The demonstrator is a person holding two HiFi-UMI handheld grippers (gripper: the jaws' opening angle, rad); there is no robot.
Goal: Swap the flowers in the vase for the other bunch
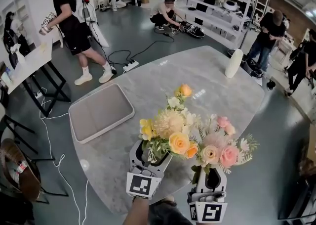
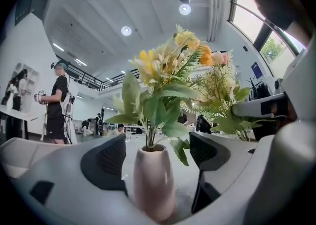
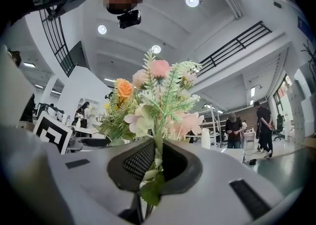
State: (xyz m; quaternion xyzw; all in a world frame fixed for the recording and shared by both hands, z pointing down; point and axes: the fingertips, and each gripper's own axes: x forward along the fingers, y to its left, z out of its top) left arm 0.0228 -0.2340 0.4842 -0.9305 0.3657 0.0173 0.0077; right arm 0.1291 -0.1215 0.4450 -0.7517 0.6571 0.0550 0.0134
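- Left gripper (image 2: pixel 155 157): jaws wide apart, with the pink vase (image 2: pixel 153 179) standing upright between them and neither pad pressing it.
- Set in that vase, the yellow-and-orange bunch (image 2: pixel 165 66) rises straight up, its stems filling the mouth.
- Right gripper (image 3: pixel 155 162): jaws clamped on the stems of the pink bunch (image 3: pixel 158 95), held upright.
- In the head view, the 2 bunches stand side by side over the marble worktop (image 1: pixel 212 80), blooms close together, the pink one just right of the vase.
- Judgement: the right hand is better placed to insert its bunch, but the vase's mouth is occupied. Any stems moved must travel vertically, along the vase's long axis.
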